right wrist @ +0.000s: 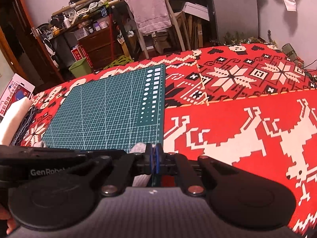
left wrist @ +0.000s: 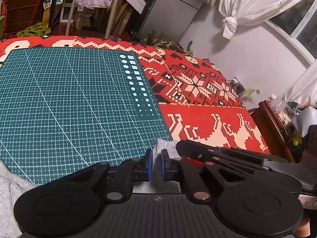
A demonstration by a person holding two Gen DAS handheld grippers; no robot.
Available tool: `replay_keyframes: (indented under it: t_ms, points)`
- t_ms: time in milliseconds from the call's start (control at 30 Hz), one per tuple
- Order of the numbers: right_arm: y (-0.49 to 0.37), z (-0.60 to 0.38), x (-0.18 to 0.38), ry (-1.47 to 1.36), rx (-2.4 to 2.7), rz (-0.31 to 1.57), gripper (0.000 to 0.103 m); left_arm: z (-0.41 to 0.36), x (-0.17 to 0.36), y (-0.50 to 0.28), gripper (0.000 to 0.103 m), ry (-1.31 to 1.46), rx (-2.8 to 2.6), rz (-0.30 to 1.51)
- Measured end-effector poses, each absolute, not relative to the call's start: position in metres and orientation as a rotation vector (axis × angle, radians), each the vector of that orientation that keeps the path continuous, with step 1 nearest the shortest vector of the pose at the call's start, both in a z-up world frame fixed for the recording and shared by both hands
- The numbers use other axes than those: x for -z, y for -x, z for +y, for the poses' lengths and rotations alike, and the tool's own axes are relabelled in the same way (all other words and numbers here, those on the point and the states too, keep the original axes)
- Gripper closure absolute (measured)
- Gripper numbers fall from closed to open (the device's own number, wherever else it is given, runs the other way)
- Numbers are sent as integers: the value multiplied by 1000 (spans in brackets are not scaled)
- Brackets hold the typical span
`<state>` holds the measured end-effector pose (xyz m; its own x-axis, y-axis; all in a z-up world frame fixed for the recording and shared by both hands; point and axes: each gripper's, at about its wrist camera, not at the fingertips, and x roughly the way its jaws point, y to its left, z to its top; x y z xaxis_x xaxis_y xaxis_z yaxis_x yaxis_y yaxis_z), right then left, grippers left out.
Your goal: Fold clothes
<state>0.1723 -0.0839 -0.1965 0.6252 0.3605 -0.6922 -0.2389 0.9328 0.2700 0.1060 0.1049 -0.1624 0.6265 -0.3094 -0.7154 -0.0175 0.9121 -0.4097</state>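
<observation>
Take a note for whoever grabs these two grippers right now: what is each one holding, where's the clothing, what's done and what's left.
Left gripper: nearly shut, pinching an edge of the grey garment, a narrow gap between the pads.
Right gripper: shut on another bit of the same grey cloth.
Both sit close together at the near right corner of the green cutting mat, which lies on the red patterned blanket.
Most of the garment is below view, so fold progress cannot be judged.
Left to do: lay it on the mat and fold.
</observation>
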Motion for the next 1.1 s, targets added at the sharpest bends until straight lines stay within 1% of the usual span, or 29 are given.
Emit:
replay_keyframes:
  t_ms: [300, 500, 567, 833, 933, 1100]
  points:
    - [-187, -89, 192, -177, -297, 845, 99, 103, 163, -115, 96, 405, 168, 895]
    - [-167, -87, 164, -170, -332, 786, 98, 118, 140, -89, 96, 435, 192, 845]
    - [-159, -81, 157, -167, -358, 782, 96, 128, 133, -76, 96, 451, 191, 824]
    - [-127, -26, 143, -98, -516, 782, 95, 183, 114, -13, 96, 482, 97, 757]
    - [-119, 1, 144, -68, -572, 796, 95, 204, 119, 5, 96, 475, 37, 761]
    - [-109, 49, 150, -10, -670, 817, 95, 234, 135, 23, 96, 537, -23, 770]
